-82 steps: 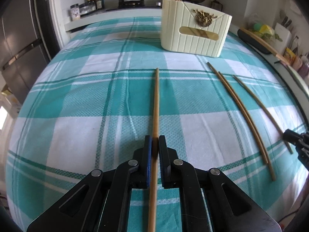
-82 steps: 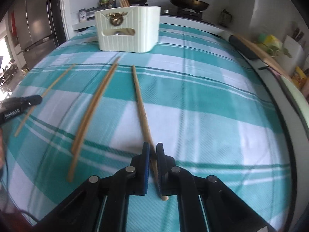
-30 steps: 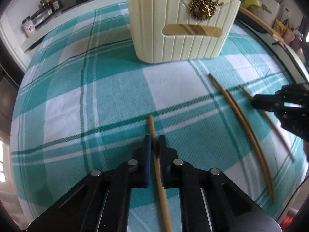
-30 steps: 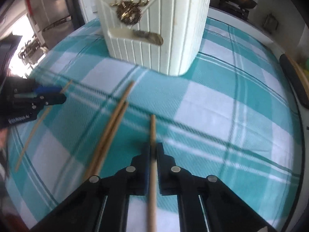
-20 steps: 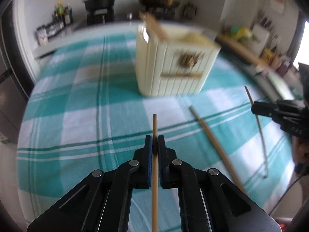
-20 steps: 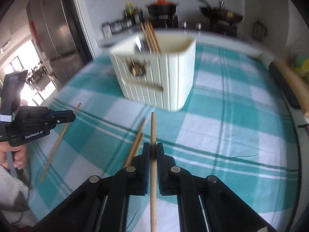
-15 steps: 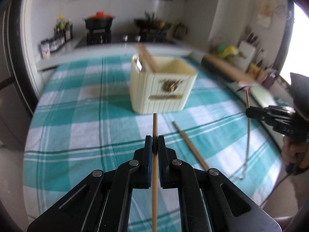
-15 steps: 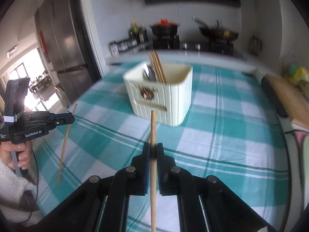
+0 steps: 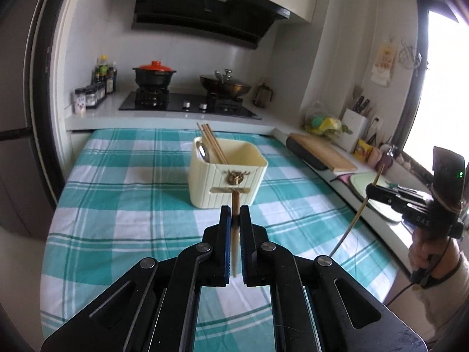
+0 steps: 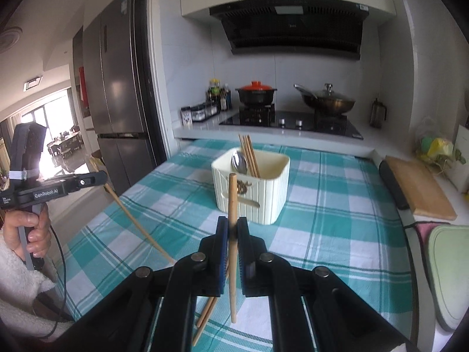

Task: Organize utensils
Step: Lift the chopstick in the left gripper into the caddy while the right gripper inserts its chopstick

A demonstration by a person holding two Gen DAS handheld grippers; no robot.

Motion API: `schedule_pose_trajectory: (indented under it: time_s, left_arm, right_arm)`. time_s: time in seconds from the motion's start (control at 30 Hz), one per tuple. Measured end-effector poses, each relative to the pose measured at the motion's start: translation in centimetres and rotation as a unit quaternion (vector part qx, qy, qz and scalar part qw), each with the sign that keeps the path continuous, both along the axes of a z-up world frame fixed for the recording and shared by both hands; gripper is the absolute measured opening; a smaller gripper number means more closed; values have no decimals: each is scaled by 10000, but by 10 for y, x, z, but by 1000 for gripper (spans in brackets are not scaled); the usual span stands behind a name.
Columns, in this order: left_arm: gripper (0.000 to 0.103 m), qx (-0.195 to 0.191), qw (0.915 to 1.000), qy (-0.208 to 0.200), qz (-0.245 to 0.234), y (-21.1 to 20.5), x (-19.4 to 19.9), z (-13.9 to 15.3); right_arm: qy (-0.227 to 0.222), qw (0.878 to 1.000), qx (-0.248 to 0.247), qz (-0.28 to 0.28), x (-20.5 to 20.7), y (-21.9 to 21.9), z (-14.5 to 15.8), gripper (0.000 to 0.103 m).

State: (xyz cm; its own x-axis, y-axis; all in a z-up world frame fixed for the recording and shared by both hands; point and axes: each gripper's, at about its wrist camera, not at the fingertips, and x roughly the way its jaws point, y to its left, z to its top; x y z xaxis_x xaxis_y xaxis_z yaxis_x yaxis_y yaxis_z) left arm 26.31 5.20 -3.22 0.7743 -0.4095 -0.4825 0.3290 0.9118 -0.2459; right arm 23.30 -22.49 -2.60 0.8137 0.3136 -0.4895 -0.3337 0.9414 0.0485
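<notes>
A cream ribbed utensil holder (image 9: pixel 227 173) (image 10: pixel 252 184) stands mid-table with several chopsticks (image 10: pixel 249 155) and a spoon (image 10: pixel 239 162) inside. My left gripper (image 9: pixel 235 214) is shut on a wooden chopstick (image 9: pixel 234 234), held nearly upright high above the table in front of the holder. My right gripper (image 10: pixel 231 226) is shut on another chopstick (image 10: pixel 232 249), also lifted and upright. Each gripper shows in the other's view with its chopstick: the right one (image 9: pixel 372 189), the left one (image 10: pixel 99 177). Two more chopsticks (image 10: pixel 205 316) lie on the cloth below my right gripper.
The table has a teal and white checked cloth (image 9: pixel 132 205). Behind it is a counter with a stove, a black pot (image 9: pixel 154 76), a wok (image 9: pixel 225 86) and spice jars (image 9: pixel 91 94). A cutting board (image 9: pixel 322 152) and a knife block (image 9: pixel 354 126) lie right; a fridge (image 10: pixel 117 102) stands left.
Both grippers have lifted their chopsticks off the cloth, risen high above the table and tilted the sticks to nearly upright; the holder now looks farther and lower.
</notes>
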Motion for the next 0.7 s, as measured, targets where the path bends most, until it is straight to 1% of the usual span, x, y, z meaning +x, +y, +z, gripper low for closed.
schedule_pose_trajectory:
  time_s: [0.17,0.3,0.5,0.7]
  left_arm:
    - [4,-27,10000,-12,-31,-3,1,3]
    - [4,-29,10000,-47,-50,-2,0,7]
    - [4,-59,10000,-54,-51,3,4,10]
    - [4,-110,9999,23,-88,8,13,14]
  right_arm:
    - [-157,9999,44,-52,-1,-2,12,7]
    - [-208,9997,-17,-98,3,-5,16,7]
    - [-95,9998,5,-186,17,-10,13,7]
    - [-16,9998,34,-202,29,-13,13,7]
